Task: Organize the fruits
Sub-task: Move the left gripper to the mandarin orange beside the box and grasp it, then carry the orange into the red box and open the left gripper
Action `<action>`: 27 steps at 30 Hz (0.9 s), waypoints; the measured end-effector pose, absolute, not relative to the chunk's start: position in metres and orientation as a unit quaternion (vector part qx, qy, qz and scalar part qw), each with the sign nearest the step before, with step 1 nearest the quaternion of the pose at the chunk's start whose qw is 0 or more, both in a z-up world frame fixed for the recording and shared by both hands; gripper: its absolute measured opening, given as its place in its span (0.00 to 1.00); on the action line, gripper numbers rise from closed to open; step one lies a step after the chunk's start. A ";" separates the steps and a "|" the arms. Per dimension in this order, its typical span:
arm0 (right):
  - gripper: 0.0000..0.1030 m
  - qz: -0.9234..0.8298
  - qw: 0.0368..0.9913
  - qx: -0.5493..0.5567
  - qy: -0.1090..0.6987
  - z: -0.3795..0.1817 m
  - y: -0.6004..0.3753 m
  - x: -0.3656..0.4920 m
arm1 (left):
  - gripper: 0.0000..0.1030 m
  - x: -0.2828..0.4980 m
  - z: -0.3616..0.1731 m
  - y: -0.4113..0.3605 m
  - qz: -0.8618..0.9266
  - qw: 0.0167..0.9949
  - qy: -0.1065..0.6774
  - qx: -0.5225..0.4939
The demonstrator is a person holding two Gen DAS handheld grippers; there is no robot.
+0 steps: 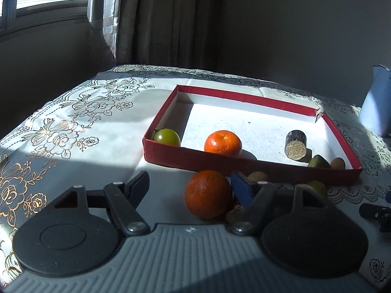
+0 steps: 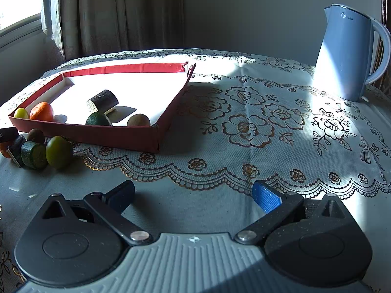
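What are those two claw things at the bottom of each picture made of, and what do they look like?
Both look alike. The left gripper and right gripper each have a pale grey ribbed body, two round black discs, black link bars with silver rivets, and blue pads on the fingers. No cables or sleeves show.

The left gripper (image 1: pixel 190 188) is sitting low and level, its jaws spreading wide — one blue-padded finger (image 1: pixel 139 186) angling out to the left, the other (image 1: pixel 242 190) to the right. The right gripper (image 2: pixel 193 195) is likewise hovering low with its jaws gaping and nothing lying between them — its right pad (image 2: pixel 266 198) is catching sunlight while the left one (image 2: pixel 122 195) is lying in shadow.
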State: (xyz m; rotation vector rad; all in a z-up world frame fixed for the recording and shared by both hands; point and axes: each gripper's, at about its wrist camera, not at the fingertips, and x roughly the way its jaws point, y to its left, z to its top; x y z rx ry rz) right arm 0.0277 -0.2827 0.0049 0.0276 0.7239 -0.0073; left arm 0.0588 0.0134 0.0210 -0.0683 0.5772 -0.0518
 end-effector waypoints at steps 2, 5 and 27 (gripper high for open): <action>1.00 -0.004 0.935 0.014 0.354 0.005 -0.283 0.028 | 0.67 0.058 0.020 0.010 -0.025 0.959 0.280 -0.028; 1.00 -0.003 0.935 0.014 0.354 0.005 -0.283 0.028 | 0.67 0.059 0.018 0.015 -0.031 0.958 0.282 -0.049; 1.00 -0.003 0.935 0.013 0.354 0.005 -0.282 0.028 | 0.36 0.043 0.018 0.017 -0.048 0.960 0.263 -0.084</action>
